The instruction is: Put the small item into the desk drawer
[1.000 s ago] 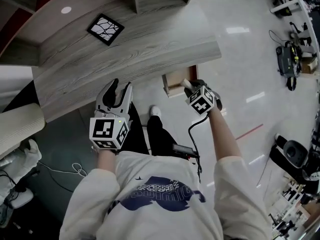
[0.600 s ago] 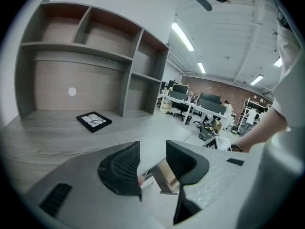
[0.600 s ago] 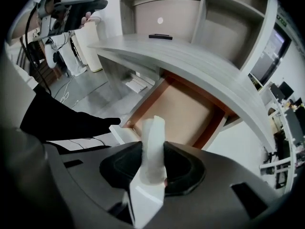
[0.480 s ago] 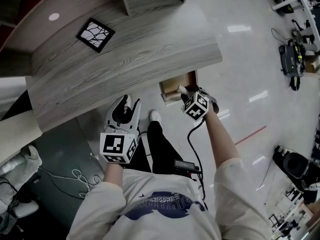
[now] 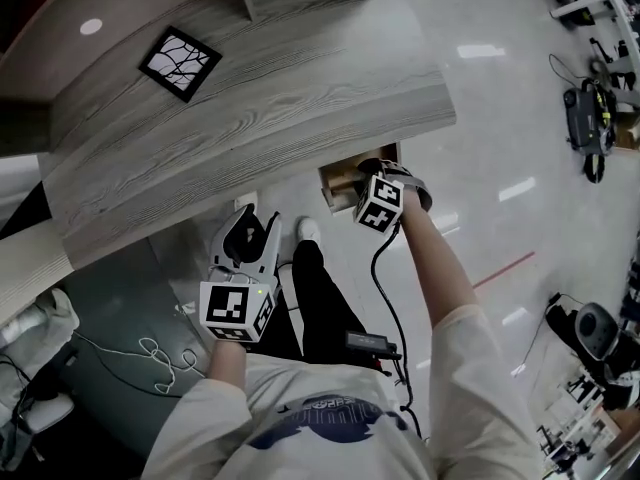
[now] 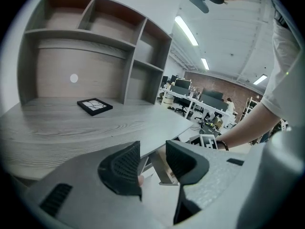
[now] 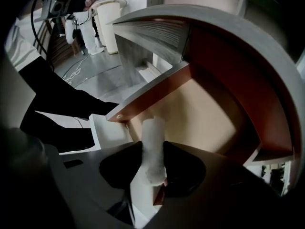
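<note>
The small item (image 7: 153, 144) is a white stick-like piece, and my right gripper (image 7: 153, 165) is shut on its lower end. It points steeply down into the open desk drawer (image 7: 215, 75), which has reddish-brown walls and a pale floor. In the head view the drawer (image 5: 336, 180) juts from under the grey desk (image 5: 250, 118), and the right gripper's marker cube (image 5: 380, 201) hides the item. My left gripper (image 5: 250, 226) hangs below the desk's front edge, left of the drawer. Its jaws (image 6: 152, 155) stand open with nothing between them.
A black picture frame (image 5: 180, 63) with a white crack pattern lies on the desk, and a shelf unit (image 6: 95, 42) rises behind it. The person's dark trouser legs and white shoe (image 5: 308, 230) stand below the drawer. A cable (image 5: 150, 353) lies looped on the floor.
Both grippers have sunk. The right one rolled and came in over the drawer, so the white item no longer shows past its cube. The left one dropped away from the desk edge.
</note>
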A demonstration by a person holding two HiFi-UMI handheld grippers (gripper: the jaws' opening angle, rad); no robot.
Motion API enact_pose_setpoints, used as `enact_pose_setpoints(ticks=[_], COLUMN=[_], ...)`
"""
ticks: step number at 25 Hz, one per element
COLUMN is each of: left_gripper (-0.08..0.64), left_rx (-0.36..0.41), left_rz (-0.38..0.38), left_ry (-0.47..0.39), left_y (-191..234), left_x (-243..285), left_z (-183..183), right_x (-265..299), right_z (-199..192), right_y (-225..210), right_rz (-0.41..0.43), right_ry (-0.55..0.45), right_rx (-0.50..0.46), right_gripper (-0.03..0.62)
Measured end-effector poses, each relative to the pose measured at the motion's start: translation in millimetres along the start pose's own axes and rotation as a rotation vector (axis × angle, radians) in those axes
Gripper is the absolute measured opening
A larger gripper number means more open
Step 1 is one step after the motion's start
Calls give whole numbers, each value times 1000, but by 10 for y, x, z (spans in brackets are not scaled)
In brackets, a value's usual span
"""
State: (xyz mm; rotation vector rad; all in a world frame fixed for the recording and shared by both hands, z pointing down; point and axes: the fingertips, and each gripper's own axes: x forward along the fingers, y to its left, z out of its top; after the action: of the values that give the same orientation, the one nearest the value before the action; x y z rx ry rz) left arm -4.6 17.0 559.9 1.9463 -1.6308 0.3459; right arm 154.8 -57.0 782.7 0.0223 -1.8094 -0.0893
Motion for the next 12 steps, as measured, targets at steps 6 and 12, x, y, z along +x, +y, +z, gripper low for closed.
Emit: enact_pose_setpoints(ticks=[6,12], left_gripper=[153,153], left_rx=[-6,-11], left_rz=[12,18], left_ry=[10,10], left_y=[91,152], left_x=[-13,7], left_z=[-72,-106], right_x=[164,271], right_z=[15,13], right_y=[-2,2], right_rz=[21,31], right_ry=[37,64], right_rx=[-33,-33], right_gripper=[129,129])
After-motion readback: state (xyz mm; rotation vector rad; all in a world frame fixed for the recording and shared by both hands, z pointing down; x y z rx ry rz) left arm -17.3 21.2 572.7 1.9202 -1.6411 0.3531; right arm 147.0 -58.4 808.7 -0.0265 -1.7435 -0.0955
